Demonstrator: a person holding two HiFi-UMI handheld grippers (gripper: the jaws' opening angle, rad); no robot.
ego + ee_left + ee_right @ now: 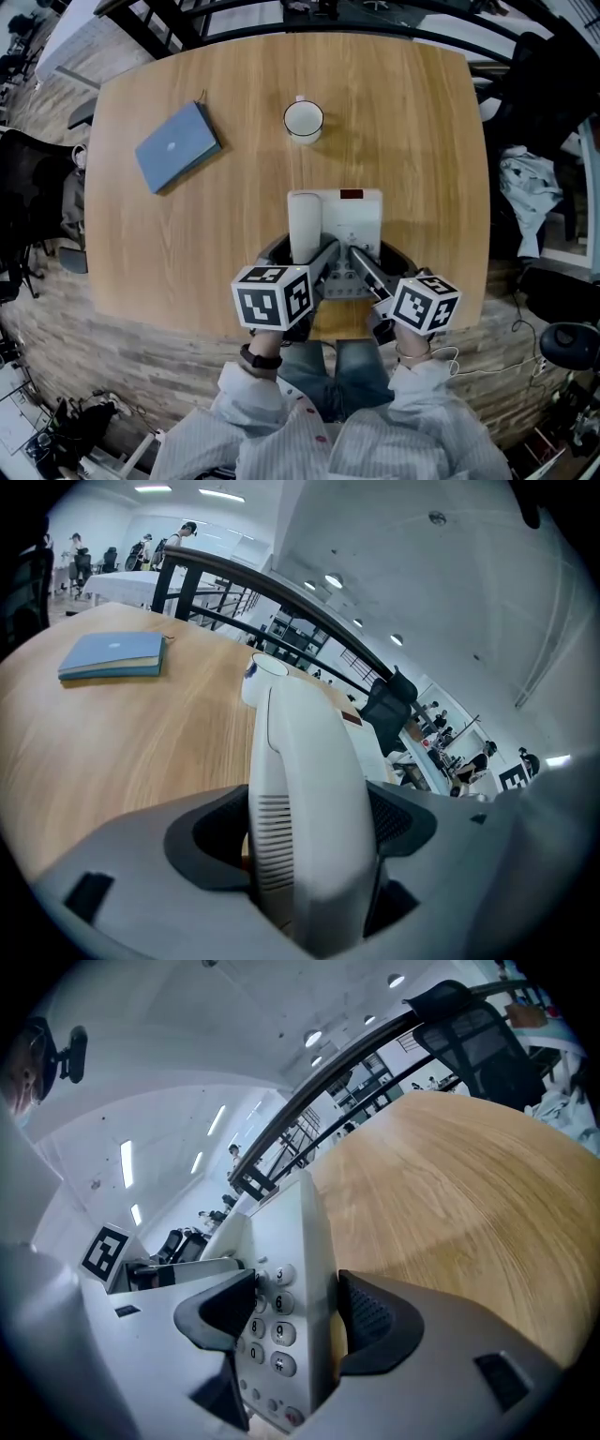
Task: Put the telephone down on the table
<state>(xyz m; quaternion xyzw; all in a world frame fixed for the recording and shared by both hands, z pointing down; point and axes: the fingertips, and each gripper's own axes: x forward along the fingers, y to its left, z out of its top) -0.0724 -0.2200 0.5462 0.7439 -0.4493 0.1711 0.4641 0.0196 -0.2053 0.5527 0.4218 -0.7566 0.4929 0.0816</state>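
Observation:
A white desk telephone [352, 220] sits low over the wooden table [412, 122], near its front edge. Its handset [305, 225] lies along the left side of the base. My left gripper [317, 260] is shut on the handset [309, 789], which fills the gap between the jaws in the left gripper view. My right gripper [364, 262] is shut on the keypad side of the telephone base [281, 1269], one jaw on the number keys and the other on the right edge. I cannot tell whether the base touches the tabletop.
A blue notebook [178, 145] lies at the table's far left, also seen as the blue notebook [112, 656]. A white mug [303, 120] stands beyond the telephone. Dark chairs [28, 216] ring the table, and clothes [530, 187] lie at the right.

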